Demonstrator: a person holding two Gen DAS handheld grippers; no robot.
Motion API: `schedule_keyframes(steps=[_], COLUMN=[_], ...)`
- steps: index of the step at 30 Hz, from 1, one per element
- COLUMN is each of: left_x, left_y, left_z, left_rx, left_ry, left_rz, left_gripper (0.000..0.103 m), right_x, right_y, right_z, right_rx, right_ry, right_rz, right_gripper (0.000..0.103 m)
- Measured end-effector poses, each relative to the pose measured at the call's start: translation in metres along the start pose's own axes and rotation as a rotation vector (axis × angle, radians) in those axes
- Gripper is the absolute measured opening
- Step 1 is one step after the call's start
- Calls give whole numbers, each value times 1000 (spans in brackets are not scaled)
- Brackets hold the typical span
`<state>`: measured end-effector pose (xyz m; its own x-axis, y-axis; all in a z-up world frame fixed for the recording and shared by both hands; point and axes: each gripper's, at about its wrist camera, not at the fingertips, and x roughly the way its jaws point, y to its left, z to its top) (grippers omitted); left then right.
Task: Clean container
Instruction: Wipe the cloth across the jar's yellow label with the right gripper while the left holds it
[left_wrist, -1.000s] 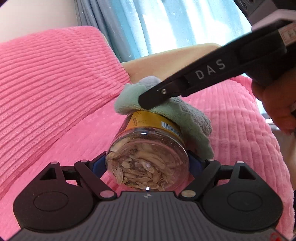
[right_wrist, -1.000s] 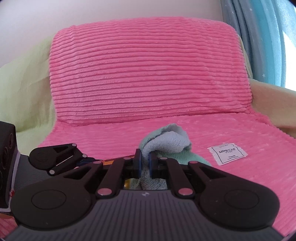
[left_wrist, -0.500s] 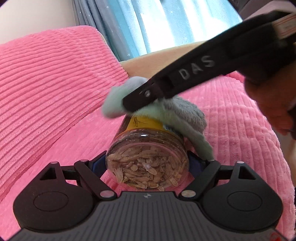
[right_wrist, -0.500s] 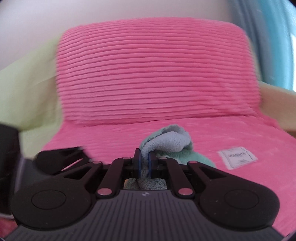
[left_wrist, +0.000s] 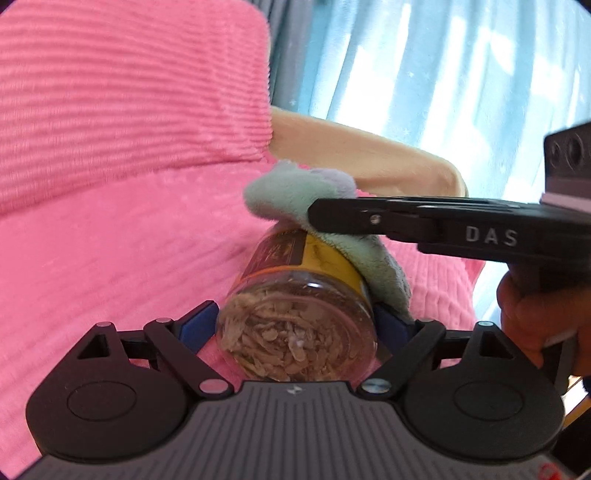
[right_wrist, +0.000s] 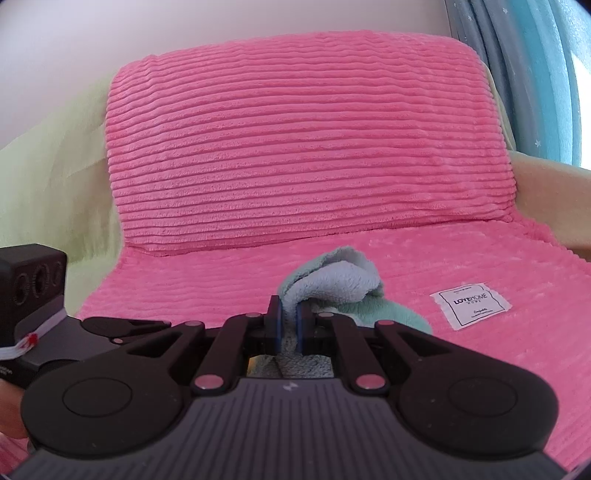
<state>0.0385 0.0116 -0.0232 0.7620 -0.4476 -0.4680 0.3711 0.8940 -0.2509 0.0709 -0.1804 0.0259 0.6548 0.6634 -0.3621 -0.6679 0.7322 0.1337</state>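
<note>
Left tongs (left_wrist: 295, 325) clamp the jar (left_wrist: 299, 295); right tongs (right_wrist: 289, 321) pinch the cloth (right_wrist: 332, 284).

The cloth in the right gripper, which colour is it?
The cloth is pale mint green with a greyish-blue side, clearest in the right wrist view.

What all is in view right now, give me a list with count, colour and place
jar: one, clear with yellow label, dried pieces inside, between the left gripper's fingers
cloth: one, teal and grey, pinched by the right gripper, lying against the jar
sofa cover: one, pink ribbed, over seat and backrest
tag: one, white, on the seat
curtain: blue, behind the sofa
left gripper: black, shut on jar
right gripper: black, shut on cloth
hand: one, holding the right gripper
</note>
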Motion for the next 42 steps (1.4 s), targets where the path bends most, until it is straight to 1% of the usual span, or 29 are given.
schedule_keyframes(steps=[2, 5, 6, 8, 9, 10, 11, 13, 16, 18, 21, 24, 26, 27, 30, 31, 32, 34, 39, 42], left_x=[2, 1, 2, 4, 5, 6, 7, 7, 6, 7, 7, 8, 9, 10, 11, 11, 11, 8, 3, 4], left_y=[-1, -9, -15, -34, -41, -47, -49, -49, -47, -47, -48, -49, -50, -50, -47, -43, -40, -31, 0, 9], left_z=[1, 2, 2, -1, -5, -8, -10, -10, -10, -10, -11, -12, -12, -11, -10, -9, -7, -4, 9, 10], left_rx=[11, 90, 152, 337, 407, 451, 471, 475, 466, 469, 476, 483, 492, 493, 462, 436, 404, 321, 52, -13], left_ry=[5, -12, -18, -21, -21, -21, -21, -17, -12, -8, -4, -6, -5, -5, 21, 27, 30, 18, -14, -6], left_rz=[1, 34, 62, 147, 177, 194, 202, 199, 193, 194, 197, 199, 202, 202, 192, 182, 168, 128, 11, -20], left_gripper=[87, 87, 87, 87, 87, 87, 87, 87, 87, 87, 87, 87, 87, 87, 87, 87, 87, 87, 87, 86], right_x=[-1, -1, -2, -2, -2, -3, -3, -5, -8, -10, -9, -4, -1, -1, -1, -1, 0, 0, 0, -2], right_y=[0, 1, 2, 3, 3, 3, 4, 5, 16, 27, 34, 17, 3, 1, -5, -7, -4, -5, -7, -6], right_z=[0, 0, 0, 0, 0, 0, 0, 0, -2, -3, -3, 0, 1, 1, 1, 1, 1, 0, 0, -1], right_rx=[-1, -19, -25, -36, -42, -48, -53, -44, -59, -86, -142, -81, -26, -10, 37, 52, 39, 30, 37, 29], right_ry=[0, -1, -2, -2, -3, -3, -3, -3, 1, 11, 16, 4, -8, -8, -9, -10, -8, -7, -5, -1], right_rz=[-3, -26, -33, -49, -56, -64, -70, -28, 104, 165, 161, 79, 10, 10, 9, 9, 6, 5, 11, 7], right_gripper=[5, 5, 5, 5, 5, 6, 6, 6, 7, 7, 5, 5, 5, 5, 5, 5, 5, 5, 5, 5])
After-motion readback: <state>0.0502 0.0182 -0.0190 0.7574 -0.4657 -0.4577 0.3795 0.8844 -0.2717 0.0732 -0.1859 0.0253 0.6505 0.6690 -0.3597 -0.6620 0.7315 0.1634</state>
